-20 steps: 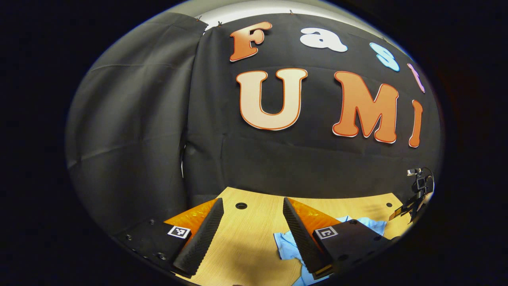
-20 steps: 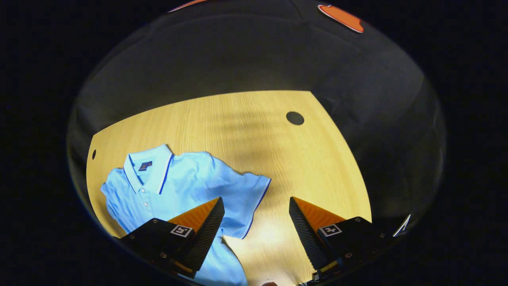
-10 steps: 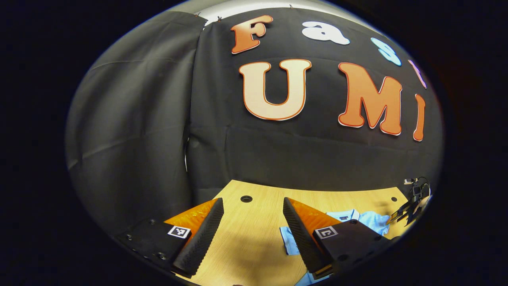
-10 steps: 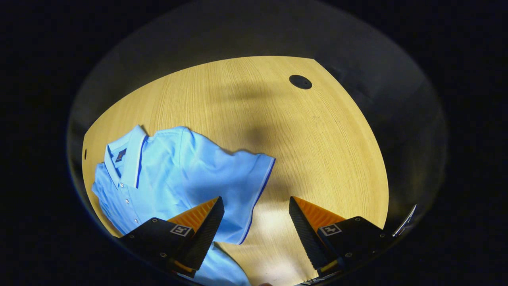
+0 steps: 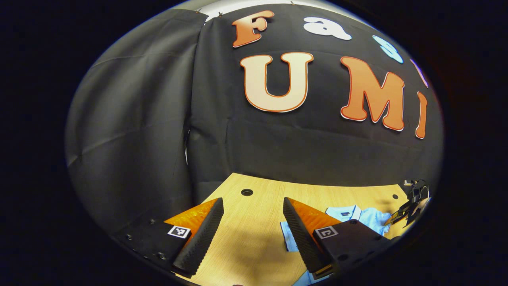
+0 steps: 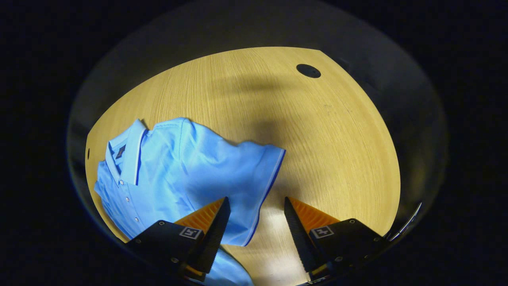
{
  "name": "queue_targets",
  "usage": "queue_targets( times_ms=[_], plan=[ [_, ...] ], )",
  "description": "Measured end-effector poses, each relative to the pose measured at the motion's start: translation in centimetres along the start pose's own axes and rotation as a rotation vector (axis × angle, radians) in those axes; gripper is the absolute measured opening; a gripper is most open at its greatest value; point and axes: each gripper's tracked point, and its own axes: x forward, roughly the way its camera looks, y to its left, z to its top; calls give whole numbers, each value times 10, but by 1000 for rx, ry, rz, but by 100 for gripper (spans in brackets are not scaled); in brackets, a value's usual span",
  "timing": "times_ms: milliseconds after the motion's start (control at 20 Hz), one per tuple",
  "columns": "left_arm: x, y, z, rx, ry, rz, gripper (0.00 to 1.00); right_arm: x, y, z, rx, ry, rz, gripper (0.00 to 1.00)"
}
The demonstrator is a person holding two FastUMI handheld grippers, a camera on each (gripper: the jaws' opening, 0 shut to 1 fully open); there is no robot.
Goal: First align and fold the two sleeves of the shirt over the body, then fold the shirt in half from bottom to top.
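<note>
Shirt [image 6: 178, 167] lies flat on the desk [image 6: 317, 131], sleeve unfolded. My right claw [image 6: 254, 226] is apart over its hem; my left claw [image 5: 252, 226] is apart, holding nothing.

Right tool [image 6: 254, 216] now lower and closer over the shirt [image 6: 178, 167], sleeve edge [image 6: 274, 174] reaching between narrowed fingers. Left tool [image 5: 252, 218] tipped downward: more counter [image 5: 254, 238] in sight, collar [image 5: 345, 212] now visible, wall lettering risen in the left gripper view.
</note>
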Motion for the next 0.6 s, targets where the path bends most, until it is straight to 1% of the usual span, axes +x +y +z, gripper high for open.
queue_targets(
  times_ms=[50, 100, 150, 200, 300, 350, 450, 500, 600],
  plan=[
    [0, -2, 0, 0, 1, -1, 95, 2, 1, -1, -4, 1, 0, 78],
    [0, -5, -1, -3, 4, -3, 95, 4, 2, 0, -9, -8, 2, 75],
    [-2, -4, -3, -7, 6, -6, 98, 3, 2, 0, -10, -19, 2, 68],
    [-3, -5, -3, -11, 11, -7, 98, 3, 2, 2, 0, -26, -1, 62],
    [-4, -7, -7, -13, 22, -8, 98, 3, 4, 4, 20, -36, 1, 34],
    [-3, -7, -8, -14, 23, -9, 98, 2, 6, 5, 15, -38, 4, 16],
    [-5, -7, -8, -13, 20, -9, 98, 2, 8, 6, 4, -44, 12, 3],
    [-5, -6, -5, -11, 19, -8, 98, -1, 9, 5, 10, -39, 14, 2],
    [-6, -2, -5, -9, 15, -5, 98, -15, 16, 10, 16, -60, 42, 1]
  ],
)
